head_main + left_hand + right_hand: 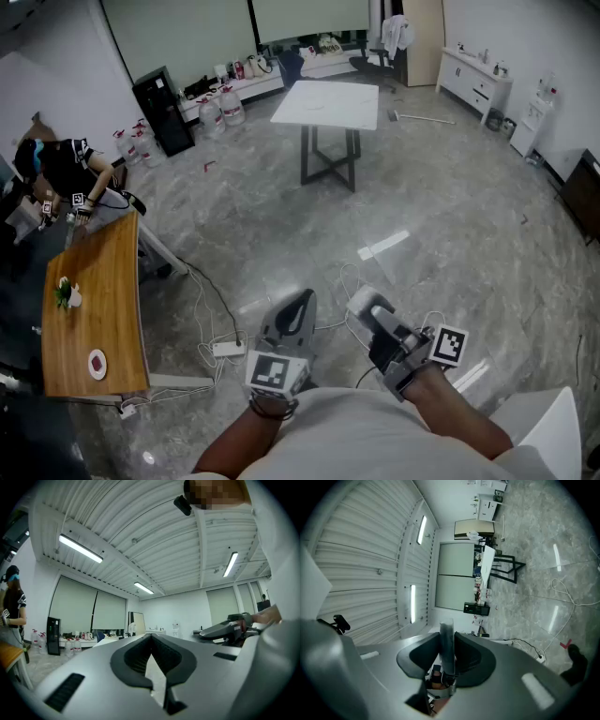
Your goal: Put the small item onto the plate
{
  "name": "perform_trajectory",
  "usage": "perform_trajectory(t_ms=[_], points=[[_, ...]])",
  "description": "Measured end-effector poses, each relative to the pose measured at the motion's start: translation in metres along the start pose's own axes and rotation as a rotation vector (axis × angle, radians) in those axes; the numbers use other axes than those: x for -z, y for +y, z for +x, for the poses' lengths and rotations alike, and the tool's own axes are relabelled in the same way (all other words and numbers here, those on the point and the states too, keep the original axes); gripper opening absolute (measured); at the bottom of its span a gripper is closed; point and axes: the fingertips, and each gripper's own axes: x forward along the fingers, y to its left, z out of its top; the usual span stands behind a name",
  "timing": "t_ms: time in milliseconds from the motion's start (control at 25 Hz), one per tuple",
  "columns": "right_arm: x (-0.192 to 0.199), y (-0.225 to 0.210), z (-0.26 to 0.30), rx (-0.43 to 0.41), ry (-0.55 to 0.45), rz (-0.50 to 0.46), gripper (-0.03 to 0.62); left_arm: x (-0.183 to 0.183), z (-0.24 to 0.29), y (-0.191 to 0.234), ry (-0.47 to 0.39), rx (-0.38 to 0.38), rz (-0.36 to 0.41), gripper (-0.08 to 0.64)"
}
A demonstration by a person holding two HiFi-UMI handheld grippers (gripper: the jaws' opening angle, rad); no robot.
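Observation:
A small plate [97, 364], white with a red middle, lies at the near end of a wooden table [108, 272] far to my left. In front of my body I hold both grippers up over the floor, far from that table. My left gripper [302, 298] is shut with nothing in it; in the left gripper view its jaws [151, 637] meet at the tips. The right gripper [361, 302] is shut on the small item [446, 644], a thin grey upright piece standing between the two dark pads. The right gripper [229, 627] also shows in the left gripper view.
A small potted plant [66, 293] stands on the wooden table. Another person [66, 169] is at its far end. Cables and a power strip [228, 349] lie on the grey floor. A white table [333, 103] stands further back, with a black cabinet [161, 111] and water bottles by the wall.

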Motion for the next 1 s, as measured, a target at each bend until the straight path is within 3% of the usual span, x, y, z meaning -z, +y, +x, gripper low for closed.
perform_trajectory(t_ms=[440, 1000], points=[[0.018, -0.013, 0.051, 0.019, -0.006, -0.002, 0.097, 0.007, -0.003, 0.054, 0.019, 0.017, -0.03, 0.006], [0.015, -0.024, 0.197, 0.016, -0.079, -0.036, 0.097, 0.002, 0.044, 0.195, 0.025, 0.109, -0.061, 0.006]])
